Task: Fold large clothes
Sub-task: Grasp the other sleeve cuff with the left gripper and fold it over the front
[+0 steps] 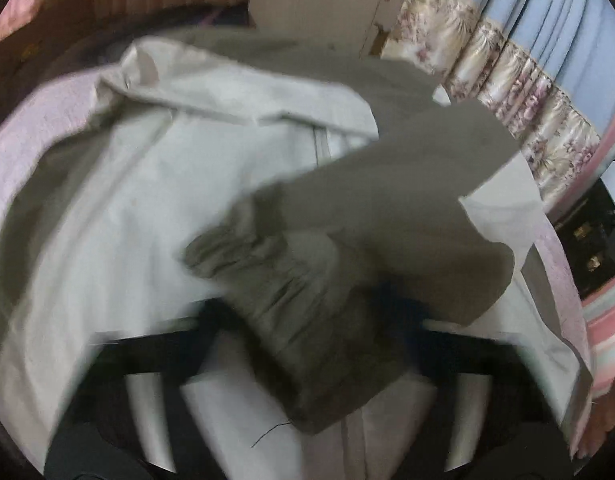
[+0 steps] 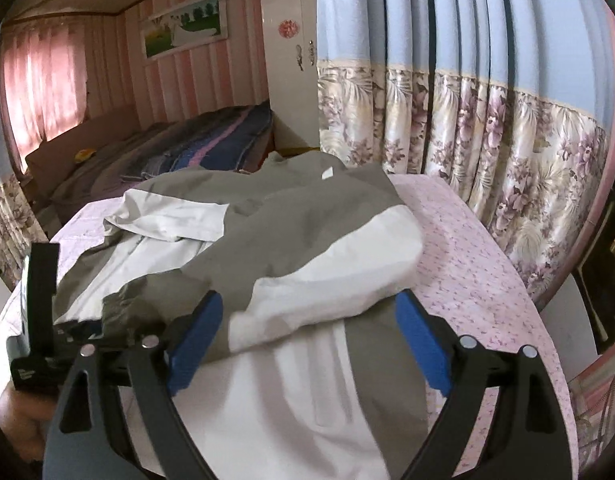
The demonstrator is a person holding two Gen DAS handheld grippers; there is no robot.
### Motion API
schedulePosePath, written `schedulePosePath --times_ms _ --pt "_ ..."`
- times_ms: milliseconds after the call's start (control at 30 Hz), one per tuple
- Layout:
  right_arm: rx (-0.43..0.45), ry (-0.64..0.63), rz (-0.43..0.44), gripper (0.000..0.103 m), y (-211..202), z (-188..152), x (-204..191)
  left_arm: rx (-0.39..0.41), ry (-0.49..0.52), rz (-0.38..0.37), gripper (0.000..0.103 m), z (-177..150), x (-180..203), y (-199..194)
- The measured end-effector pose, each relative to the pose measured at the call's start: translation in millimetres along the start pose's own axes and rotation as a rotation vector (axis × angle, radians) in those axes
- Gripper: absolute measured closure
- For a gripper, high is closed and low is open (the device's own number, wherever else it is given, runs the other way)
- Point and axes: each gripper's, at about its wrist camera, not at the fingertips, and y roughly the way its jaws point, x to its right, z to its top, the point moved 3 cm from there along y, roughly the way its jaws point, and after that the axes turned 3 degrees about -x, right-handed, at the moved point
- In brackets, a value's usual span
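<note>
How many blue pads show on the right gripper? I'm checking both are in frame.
2: one pad at the left of the jacket sleeve, the other pad at its right; the gripper is open.

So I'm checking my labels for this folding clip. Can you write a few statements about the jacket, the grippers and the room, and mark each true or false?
1. The jacket is grey and white. True.
2. The right gripper is shut on a sleeve. False: it is open, its blue pads on either side of the jacket.
3. The jacket lies on a pink patterned cover. True.
4. The left gripper holds nothing. False: the gathered grey cuff is bunched between its fingers.
5. The curtain is plain red. False: blue above, floral below.
</note>
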Motion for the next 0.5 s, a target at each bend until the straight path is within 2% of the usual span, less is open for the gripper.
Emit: schedulePosePath --times_ms 33,67,133,200,367,400,500 --pt "-0.004 -0.005 -0.003 0.014 1 0 1 0.004 0.002 -0.018 0.082 4 -1 -4" --pt "-0.006 -0.017 -0.011 0.014 2 0 3 0.006 0.012 -0.027 0.088 10 -3 -7" --pt "-0.016 -0.032 -0.022 0.014 4 2 6 0.029 0.063 -0.001 0.091 23 -7 -18" --pt "-0.023 -0.041 -0.031 0.014 7 6 12 0.073 0.115 0.05 0.091 39 -15 -33" --pt "-0.029 -0.088 -0.071 0.012 18 29 18 0.243 0.302 0.25 0.091 94 -47 -73" --pt "-0.031 -0.096 -0.083 0.012 22 34 17 0.26 0.324 0.272 0.091 102 -51 -75" --pt "-0.036 -0.1 -0.092 0.012 35 54 15 0.319 0.413 0.409 0.09 146 -70 -71"
